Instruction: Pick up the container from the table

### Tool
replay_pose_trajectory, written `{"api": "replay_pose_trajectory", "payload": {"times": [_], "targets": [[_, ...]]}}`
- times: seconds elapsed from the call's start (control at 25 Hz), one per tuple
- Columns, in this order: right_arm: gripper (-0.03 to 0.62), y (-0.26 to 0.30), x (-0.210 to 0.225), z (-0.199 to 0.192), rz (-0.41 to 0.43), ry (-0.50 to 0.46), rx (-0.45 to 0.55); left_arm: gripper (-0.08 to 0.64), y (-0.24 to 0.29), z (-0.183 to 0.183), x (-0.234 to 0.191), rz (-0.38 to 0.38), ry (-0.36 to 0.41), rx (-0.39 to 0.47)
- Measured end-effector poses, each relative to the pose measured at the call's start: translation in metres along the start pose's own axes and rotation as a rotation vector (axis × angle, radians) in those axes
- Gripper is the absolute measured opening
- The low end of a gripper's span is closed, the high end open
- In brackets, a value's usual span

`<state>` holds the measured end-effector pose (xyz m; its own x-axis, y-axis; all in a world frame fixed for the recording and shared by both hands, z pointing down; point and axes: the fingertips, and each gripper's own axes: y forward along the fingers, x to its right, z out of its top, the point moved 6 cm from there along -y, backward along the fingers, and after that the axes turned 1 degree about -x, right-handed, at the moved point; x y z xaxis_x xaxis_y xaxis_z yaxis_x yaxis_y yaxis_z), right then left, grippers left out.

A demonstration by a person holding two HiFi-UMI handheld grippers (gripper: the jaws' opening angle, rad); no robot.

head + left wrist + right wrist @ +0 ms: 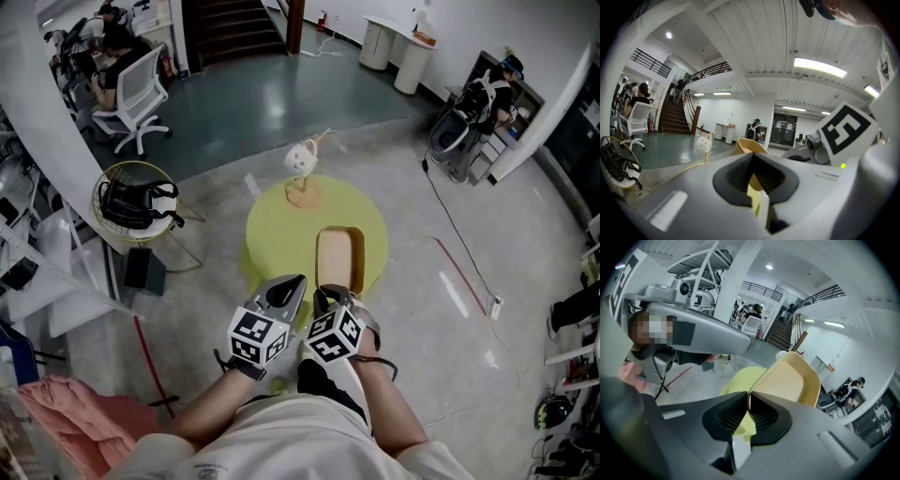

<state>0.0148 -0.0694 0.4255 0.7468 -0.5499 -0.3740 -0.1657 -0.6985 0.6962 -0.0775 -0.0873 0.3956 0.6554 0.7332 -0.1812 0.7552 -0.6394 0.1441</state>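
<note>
1 tan open-top rectangular container (pixel 339 255) w/ rounded corners, at near side of 1 round yellow table (pixel 277 234), near rim pinched by rt gripper (pixel 329 294); lt gripper (pixel 297 280) jaws pressed together, just beside it.

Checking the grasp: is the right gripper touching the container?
Touching. The right gripper view shows the right gripper, jaws shut on the rim of the container.
</note>
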Motion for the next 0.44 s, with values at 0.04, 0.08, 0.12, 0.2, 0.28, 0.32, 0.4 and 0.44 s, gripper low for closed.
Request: {"api": "replay_pose_trajectory", "payload": {"times": [0.04,0.08,0.12,0.2,0.28,0.32,0.4,0.44], "targets": [[0.034,0.0,-0.0001,0.0004,-0.001,0.0,0.0,0.006,-0.0002,0.0001,-0.0002,0.0,0.001,0.0],[0.034,0.0002,-0.0004,0.0007,-0.001,-0.001,-0.001,0.006,-0.0004,-0.0002,-0.0006,0.0,0.001,-0.001],[0.034,0.0007,-0.0009,0.0007,-0.001,-0.002,-0.002,0.006,-0.0006,-0.0007,-0.0011,0.0,0.001,-0.001],[0.034,0.0018,-0.0017,0.0005,-0.001,-0.003,-0.003,0.006,-0.0005,-0.0014,-0.002,0.0,-0.001,-0.001],[0.034,0.0021,-0.0016,0.0003,0.0,-0.004,-0.003,0.006,0.0004,-0.0015,-0.0019,0.0,-0.002,0.0],[0.034,0.002,-0.0014,-0.0002,0.0,-0.005,-0.003,0.006,0.0009,-0.0017,-0.0014,-0.001,-0.002,0.0],[0.034,0.0018,-0.001,-0.0018,0.002,-0.007,-0.004,0.006,0.0022,-0.0027,0.0,-0.001,-0.001,-0.002],[0.034,0.0018,-0.0008,-0.0026,0.002,-0.008,-0.004,0.006,0.0028,-0.0033,0.0008,-0.001,-0.001,-0.002]]}}
